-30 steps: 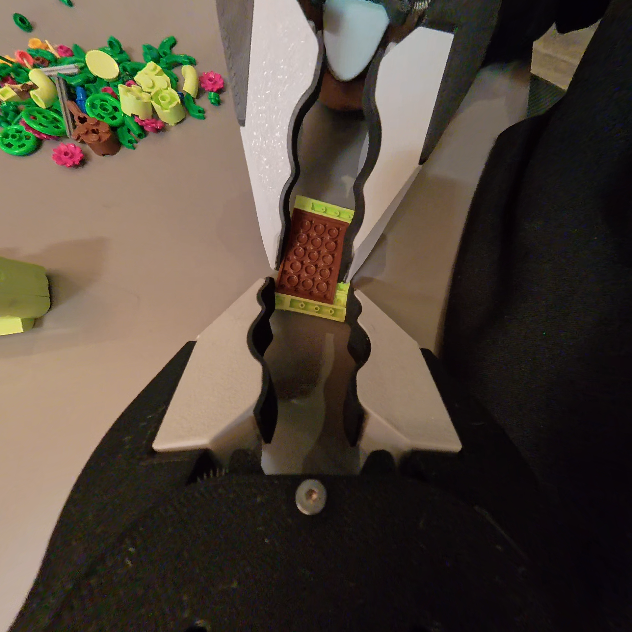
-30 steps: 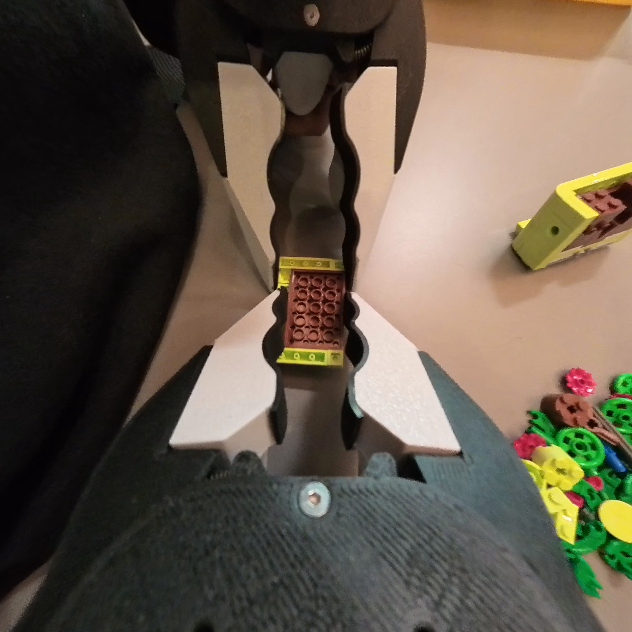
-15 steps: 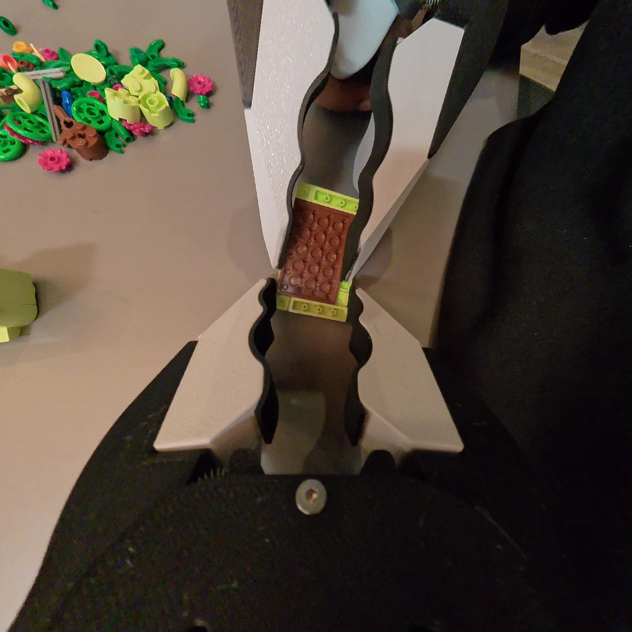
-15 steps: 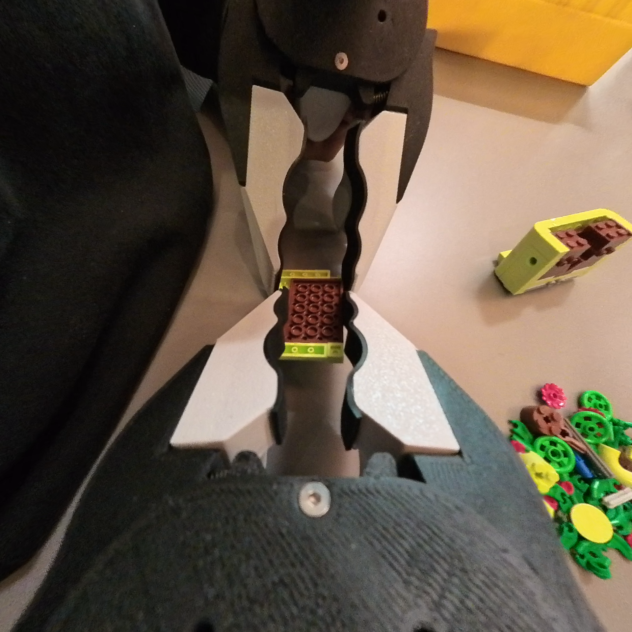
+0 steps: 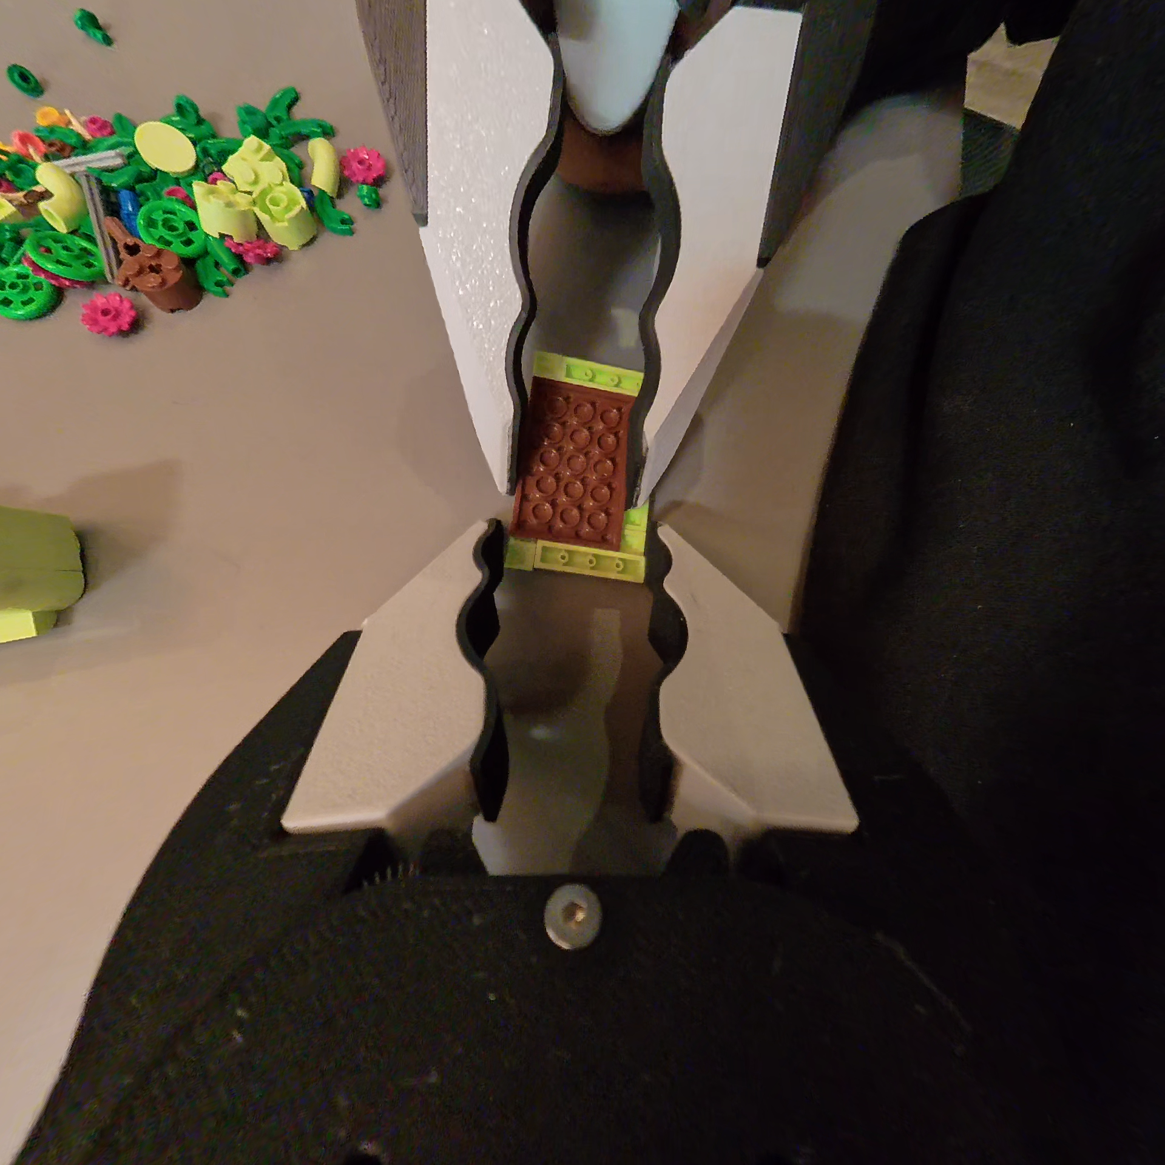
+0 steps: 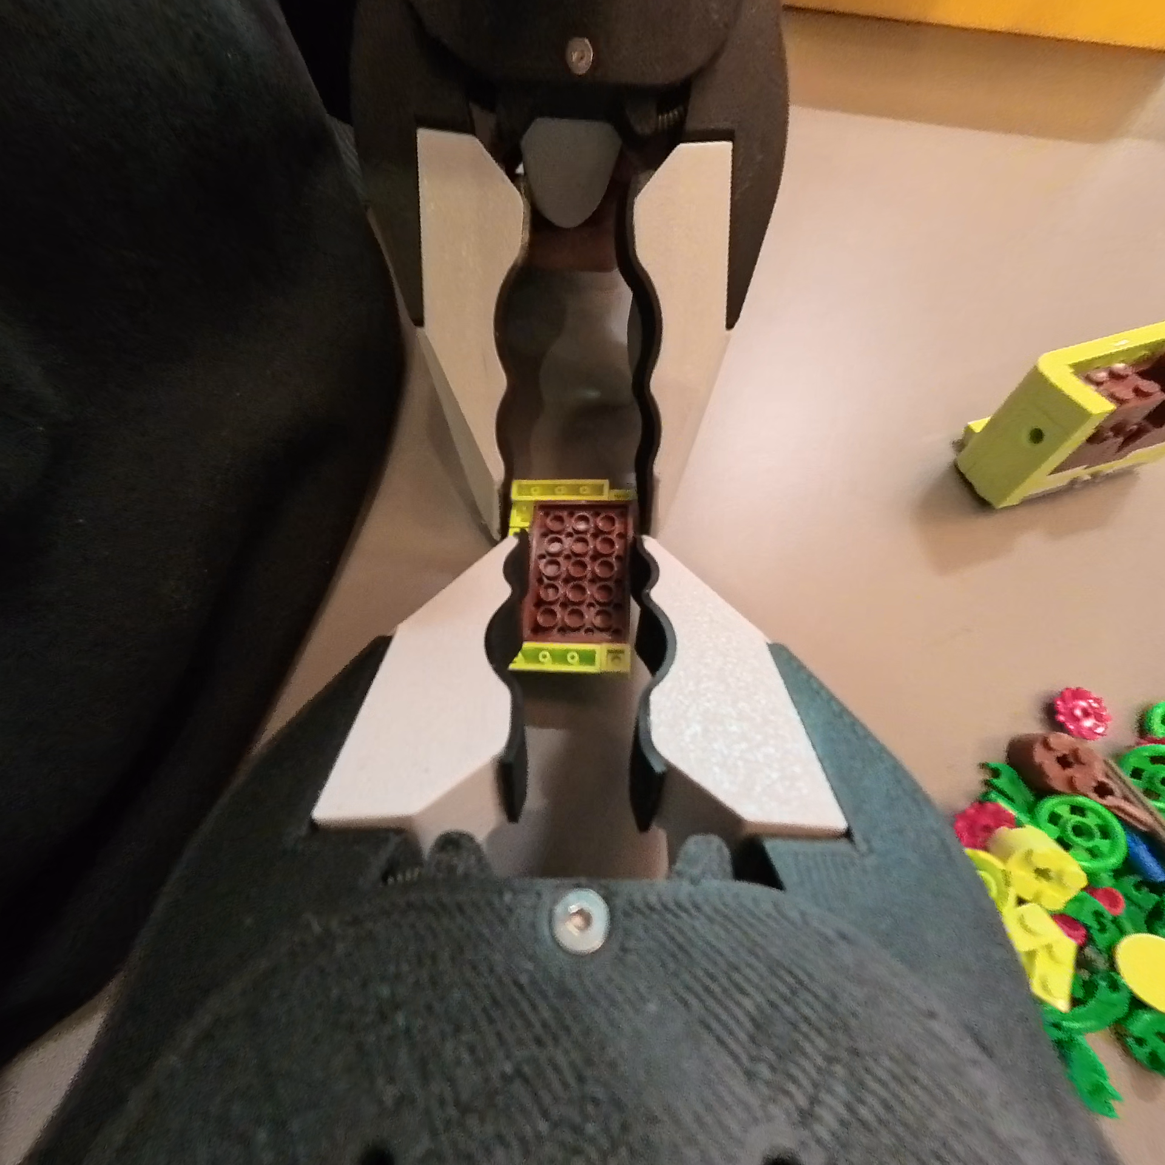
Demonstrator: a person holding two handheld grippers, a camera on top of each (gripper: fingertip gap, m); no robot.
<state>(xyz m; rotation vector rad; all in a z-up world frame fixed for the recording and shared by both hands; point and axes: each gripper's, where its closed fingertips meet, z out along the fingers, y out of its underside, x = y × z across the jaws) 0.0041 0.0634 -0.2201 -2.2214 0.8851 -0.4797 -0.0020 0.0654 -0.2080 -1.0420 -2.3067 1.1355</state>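
The two grippers meet tip to tip over the tan table (image 5: 239,479), and between them they clamp one small brick assembly (image 5: 575,469): a brown studded plate framed by lime-green pieces. The left gripper (image 5: 577,555) pinches its near end with fingers drawn in narrow; the right gripper (image 6: 577,567) closes just as narrowly on the opposite end. The assembly is held above the table, close to a person's dark clothing (image 5: 1008,567).

The left wrist view shows the plate's studded top. The right wrist view shows the same assembly (image 6: 577,577) from its hollow, tube-ringed underside. So the studs face the left camera, and the assembly's long axis runs along the line from one gripper to the other.

The left view gives the fuller look at the pile of loose bricks (image 5: 157,202): green leaves and wheels, pink flowers, lime curved pieces, a brown round brick. It catches only the plain lime back of a second build (image 5: 34,567) at its edge. The right view shows that lime-and-brown build (image 6: 1065,428) from its open side, brown bricks nested in a lime shell with a round hole in its wall. It also shows a yellow strip (image 6: 1008,19) along the far edge of the table, and the same pile (image 6: 1072,882) only partly.

No writing can be read on anything.
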